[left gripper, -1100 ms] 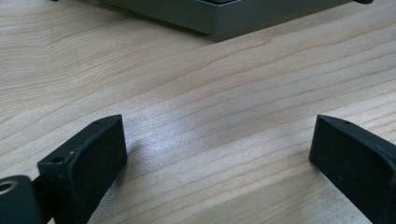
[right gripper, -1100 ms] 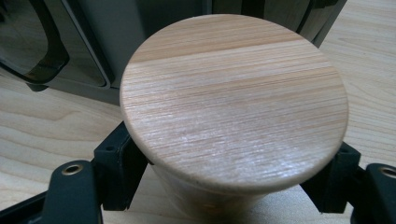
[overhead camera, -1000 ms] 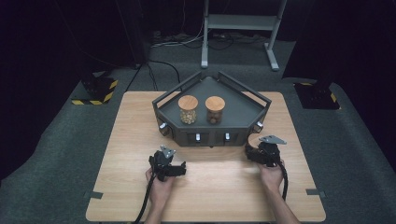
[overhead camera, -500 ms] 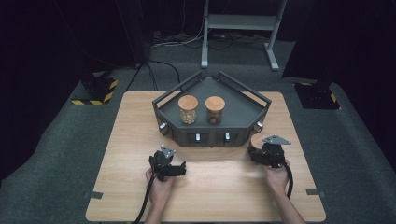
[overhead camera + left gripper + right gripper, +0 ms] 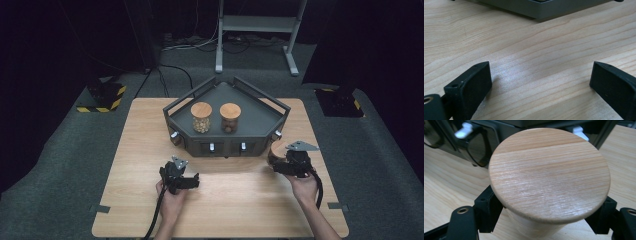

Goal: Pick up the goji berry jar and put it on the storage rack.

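In front of the dark grey tray (image 5: 260, 117), seen from the high view, both forearms come in from the near table edge. The left gripper (image 5: 181, 176) rests low on the wooden table (image 5: 135, 150), just short of the tray's front wall. The right gripper (image 5: 286, 162) sits off the tray's front right corner, clamped on a wooden-lidded jar (image 5: 278, 149) that its body largely hides. Two more lidded jars (image 5: 201, 117) stand side by side inside the tray.

In the left gripper view, the jaws stand wide apart over bare wood, with the tray's edge cut off at the top.

In the right gripper view, the jaws press the jar (image 5: 549, 173) below its round lid; the lid covers its contents, and the tray's front stands just behind.
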`<action>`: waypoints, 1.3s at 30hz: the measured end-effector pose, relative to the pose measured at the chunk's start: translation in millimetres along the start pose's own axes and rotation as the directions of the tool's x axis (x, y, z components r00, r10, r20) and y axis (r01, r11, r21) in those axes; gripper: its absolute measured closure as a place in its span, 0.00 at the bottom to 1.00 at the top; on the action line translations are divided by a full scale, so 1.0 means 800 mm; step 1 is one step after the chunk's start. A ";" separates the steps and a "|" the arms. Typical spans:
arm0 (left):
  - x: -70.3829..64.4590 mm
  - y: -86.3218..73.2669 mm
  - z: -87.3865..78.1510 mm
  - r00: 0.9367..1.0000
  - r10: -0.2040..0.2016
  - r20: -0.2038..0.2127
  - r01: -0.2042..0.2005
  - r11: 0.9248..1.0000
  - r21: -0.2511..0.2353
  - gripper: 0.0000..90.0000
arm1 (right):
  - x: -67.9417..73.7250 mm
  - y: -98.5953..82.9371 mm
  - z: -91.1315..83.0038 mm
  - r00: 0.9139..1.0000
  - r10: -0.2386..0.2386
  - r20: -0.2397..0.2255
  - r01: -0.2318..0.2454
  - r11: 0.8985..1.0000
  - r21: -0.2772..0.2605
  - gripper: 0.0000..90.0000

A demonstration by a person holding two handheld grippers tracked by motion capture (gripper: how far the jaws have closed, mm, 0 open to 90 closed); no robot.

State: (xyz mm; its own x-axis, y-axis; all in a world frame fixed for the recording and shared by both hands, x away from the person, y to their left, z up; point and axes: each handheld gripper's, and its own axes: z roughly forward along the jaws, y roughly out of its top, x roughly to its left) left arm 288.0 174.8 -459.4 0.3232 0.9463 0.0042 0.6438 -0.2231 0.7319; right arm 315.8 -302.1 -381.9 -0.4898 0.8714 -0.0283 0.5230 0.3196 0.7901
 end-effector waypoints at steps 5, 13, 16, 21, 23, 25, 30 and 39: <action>0.000 0.000 0.000 1.000 0.000 0.000 0.000 1.000 0.000 0.04 | 0.000 0.015 -0.008 1.000 -0.003 -0.028 0.003 1.000 0.007 0.28; 0.000 0.000 0.000 1.000 0.000 0.000 0.000 1.000 0.000 0.04 | 0.000 0.045 -0.028 0.996 -0.044 -0.079 0.044 0.999 0.006 0.29; 0.000 0.000 0.000 1.000 0.000 0.000 0.000 1.000 0.000 0.04 | 0.003 0.061 -0.039 0.994 -0.066 -0.092 0.066 0.998 0.001 0.29; 0.000 0.000 0.000 1.000 0.000 0.001 0.000 1.000 0.000 0.04 | 0.005 0.083 -0.056 0.991 -0.084 -0.104 0.083 0.996 -0.013 0.29; 0.000 0.000 0.000 1.000 0.000 0.001 0.000 1.000 0.000 0.04 | 0.003 0.090 -0.062 0.992 -0.068 -0.107 0.065 0.998 -0.025 0.29; 0.000 0.000 0.000 1.000 0.000 0.000 0.000 1.000 0.000 0.04 | 0.003 0.099 -0.067 0.992 -0.067 -0.105 0.065 0.998 -0.027 0.29; 0.000 0.000 0.000 1.000 0.000 0.001 0.000 1.000 0.000 0.04 | 0.002 0.122 -0.077 0.991 -0.070 -0.111 0.067 0.997 -0.037 0.29; 0.000 0.000 0.000 1.000 0.000 0.001 0.000 1.000 0.000 0.04 | -0.001 0.154 -0.075 0.992 -0.054 -0.117 0.050 0.998 -0.038 0.29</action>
State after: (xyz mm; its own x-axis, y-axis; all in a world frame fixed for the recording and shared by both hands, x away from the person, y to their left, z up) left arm 288.2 174.8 -459.3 0.3234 0.9463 0.0035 0.6442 -0.2229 0.7317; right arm 339.1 -285.8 -247.9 -0.5956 0.8033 0.0003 0.4707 0.3487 0.8105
